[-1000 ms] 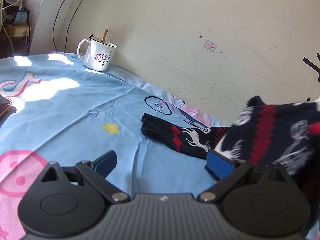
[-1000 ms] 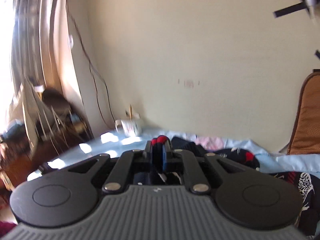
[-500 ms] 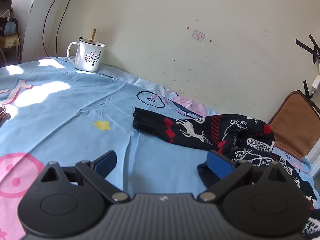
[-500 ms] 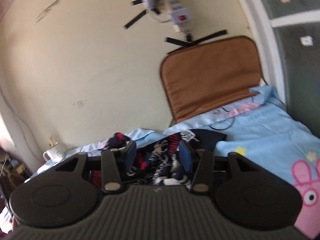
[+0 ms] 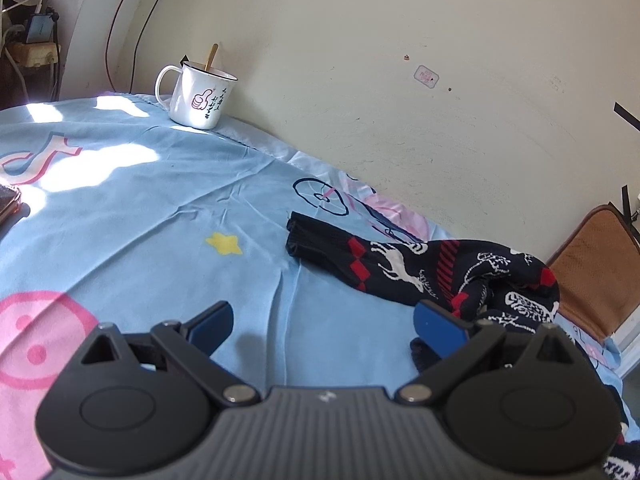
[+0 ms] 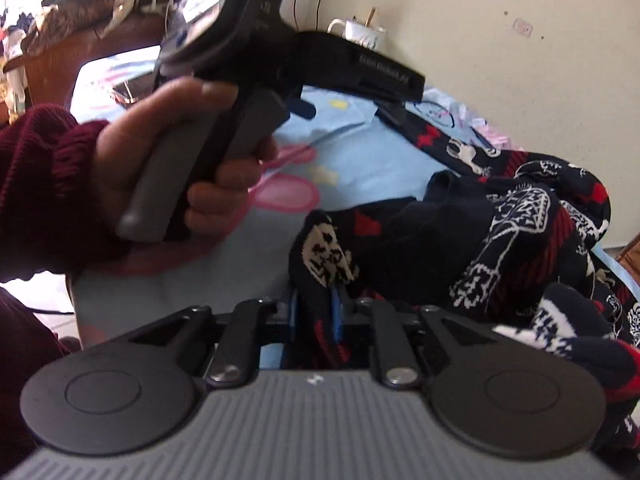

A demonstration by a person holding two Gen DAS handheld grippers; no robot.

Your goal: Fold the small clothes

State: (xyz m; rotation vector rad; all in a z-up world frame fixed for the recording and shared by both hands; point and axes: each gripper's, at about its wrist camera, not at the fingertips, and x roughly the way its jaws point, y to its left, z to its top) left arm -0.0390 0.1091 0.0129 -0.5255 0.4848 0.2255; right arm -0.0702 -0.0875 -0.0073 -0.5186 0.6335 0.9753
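Note:
A small dark navy knitted garment [image 5: 404, 268] with white reindeer and red diamonds lies crumpled on the light blue cartoon sheet [image 5: 140, 216], one sleeve stretched left. My left gripper [image 5: 324, 326] is open and empty just above the sheet, its right finger beside the garment's near edge. In the right wrist view my right gripper [image 6: 316, 308] is shut on a fold of the garment [image 6: 500, 232]. The left gripper [image 6: 360, 96] shows there too, held in a hand.
A white mug [image 5: 198, 96] with a stick in it stands at the back by the cream wall. A brown cushion [image 5: 600, 272] leans at the right. A phone [image 5: 8, 204] lies at the sheet's left edge. Cluttered furniture [image 6: 60, 20] stands beyond the bed.
The garment was dropped from in front of the left gripper onto the sheet. My right gripper opened, swung round toward the bed, then shut on the garment's fold. The left gripper stayed open.

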